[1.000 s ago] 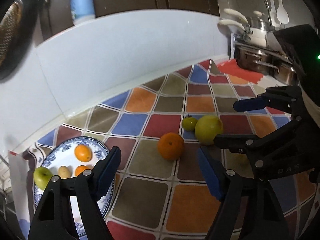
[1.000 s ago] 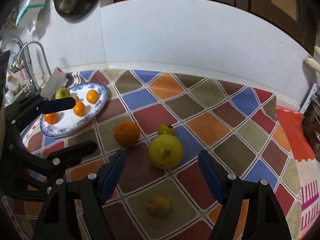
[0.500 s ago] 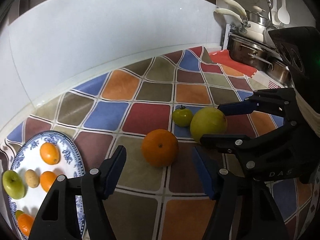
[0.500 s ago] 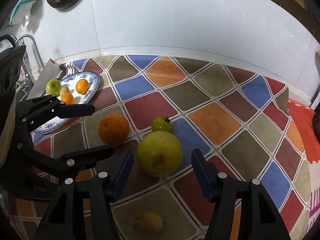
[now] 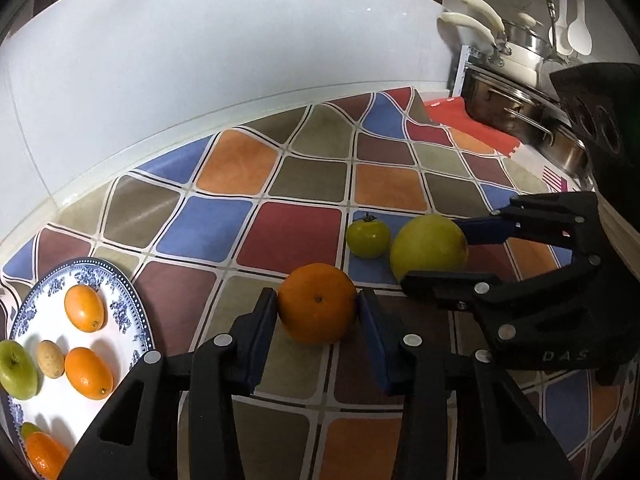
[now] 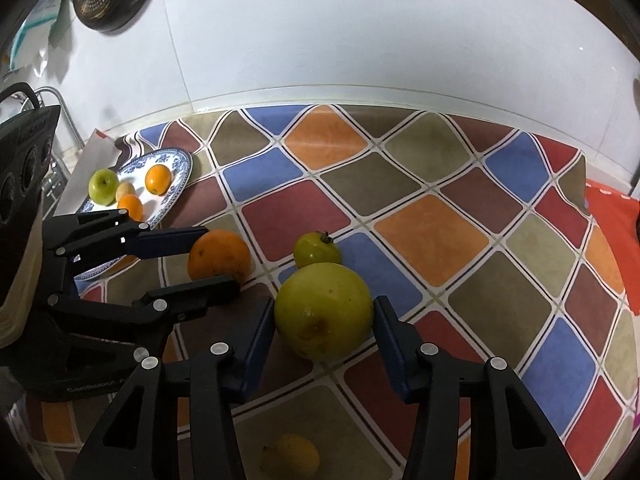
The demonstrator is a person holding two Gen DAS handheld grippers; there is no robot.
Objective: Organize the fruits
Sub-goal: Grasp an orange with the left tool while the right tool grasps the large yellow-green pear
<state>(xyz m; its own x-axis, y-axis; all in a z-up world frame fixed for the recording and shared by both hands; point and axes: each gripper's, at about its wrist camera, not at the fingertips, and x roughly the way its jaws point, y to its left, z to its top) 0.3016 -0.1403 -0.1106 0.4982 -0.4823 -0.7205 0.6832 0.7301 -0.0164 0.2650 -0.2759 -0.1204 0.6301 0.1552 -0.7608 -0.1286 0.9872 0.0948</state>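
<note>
Plate (image 5: 136, 312) with small oranges and green apple (image 5: 16, 370); left gripper (image 5: 318, 312) pinching orange (image 5: 316, 308), right gripper (image 6: 324, 324) pinching yellow-green fruit (image 6: 324, 310).

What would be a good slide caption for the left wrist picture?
Left gripper closing around an orange on the checked cloth, beside the fruit plate.

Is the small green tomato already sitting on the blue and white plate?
No, the small green tomato rests on the checkered cloth, well away from the plate.
</note>
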